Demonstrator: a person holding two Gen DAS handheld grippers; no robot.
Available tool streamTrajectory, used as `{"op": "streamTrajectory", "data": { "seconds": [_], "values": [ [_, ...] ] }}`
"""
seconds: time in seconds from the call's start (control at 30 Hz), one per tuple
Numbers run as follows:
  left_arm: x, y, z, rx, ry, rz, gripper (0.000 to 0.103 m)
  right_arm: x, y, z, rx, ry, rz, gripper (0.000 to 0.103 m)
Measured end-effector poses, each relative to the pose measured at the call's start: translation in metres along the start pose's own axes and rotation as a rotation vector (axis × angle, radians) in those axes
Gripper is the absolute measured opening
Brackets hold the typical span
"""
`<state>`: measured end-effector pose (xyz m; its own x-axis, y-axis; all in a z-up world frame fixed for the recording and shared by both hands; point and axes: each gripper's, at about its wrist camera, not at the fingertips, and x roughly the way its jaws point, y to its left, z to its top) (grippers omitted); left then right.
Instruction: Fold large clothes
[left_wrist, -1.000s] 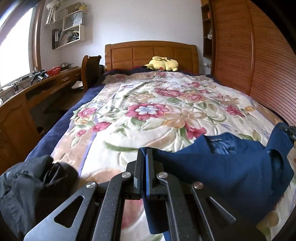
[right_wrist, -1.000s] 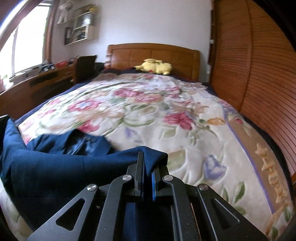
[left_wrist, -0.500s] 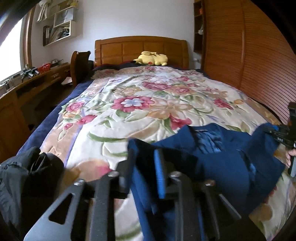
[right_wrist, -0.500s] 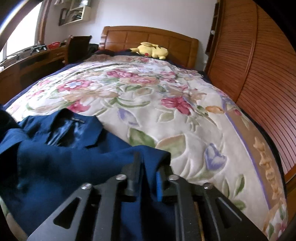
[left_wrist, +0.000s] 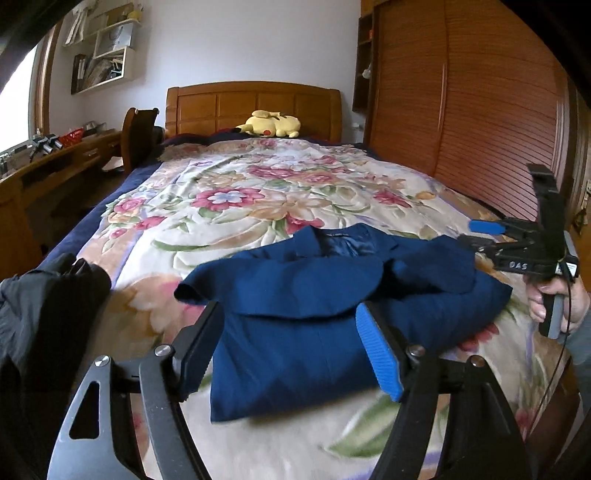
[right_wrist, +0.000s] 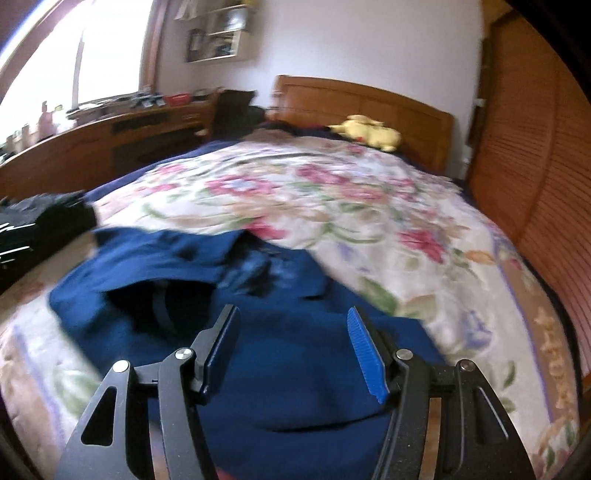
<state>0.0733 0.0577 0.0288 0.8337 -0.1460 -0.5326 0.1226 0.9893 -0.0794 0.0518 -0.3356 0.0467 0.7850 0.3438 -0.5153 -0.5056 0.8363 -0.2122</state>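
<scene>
A navy blue jacket (left_wrist: 332, 306) lies folded over on the floral bedspread (left_wrist: 240, 199), collar and shiny lining facing the headboard. My left gripper (left_wrist: 290, 314) hovers just in front of its near left part, jaws opening, nothing pinched between the pads. My right gripper (right_wrist: 293, 321) hangs over the jacket (right_wrist: 258, 332) at its right side, jaws opening too, with cloth below but not clamped. The right gripper (left_wrist: 476, 232) also shows in the left wrist view, held by a hand (left_wrist: 554, 299) at the right edge.
A black garment (left_wrist: 40, 306) is heaped at the bed's near left corner. A yellow plush toy (left_wrist: 271, 123) rests by the wooden headboard (left_wrist: 255, 107). A desk (left_wrist: 55, 162) and chair (left_wrist: 138, 136) stand left; slatted wardrobe doors (left_wrist: 480, 103) run along the right.
Both grippers were shut on the jacket's edges; they let go and pulled back toward the bed's foot. The jacket now lies flat, folded over. The right wrist view swung left.
</scene>
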Motion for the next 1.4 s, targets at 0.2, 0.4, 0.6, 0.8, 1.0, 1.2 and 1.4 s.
{"op": "streamTrajectory", "data": {
  "seconds": [0.2,0.4,0.6,0.8,1.0,1.2,1.4],
  "values": [
    [-0.005,-0.002,-0.02,0.027,0.007,-0.015,0.075,0.007,0.045,-0.004,-0.072,0.032,0.095,0.062],
    [-0.003,0.005,-0.032,0.035,0.015,-0.013,0.075,0.023,0.063,0.003,-0.134,0.069,0.157,0.062],
    [0.006,0.024,-0.042,0.009,0.032,-0.015,0.075,0.045,0.07,0.017,-0.172,0.102,0.132,0.062],
    [0.014,0.042,-0.046,-0.005,0.051,-0.023,0.075,0.078,0.09,0.029,-0.279,0.16,0.134,0.026],
    [0.019,0.052,-0.048,-0.024,0.063,-0.006,0.075,0.101,0.088,0.051,-0.3,0.133,0.089,0.006],
    [0.024,0.051,-0.048,-0.029,0.077,-0.009,0.075,0.142,0.078,0.091,-0.26,0.089,0.027,0.006],
    [0.029,0.049,-0.049,-0.014,0.088,-0.007,0.075,0.175,0.079,0.117,-0.227,0.056,-0.012,0.006]
  ]
}}
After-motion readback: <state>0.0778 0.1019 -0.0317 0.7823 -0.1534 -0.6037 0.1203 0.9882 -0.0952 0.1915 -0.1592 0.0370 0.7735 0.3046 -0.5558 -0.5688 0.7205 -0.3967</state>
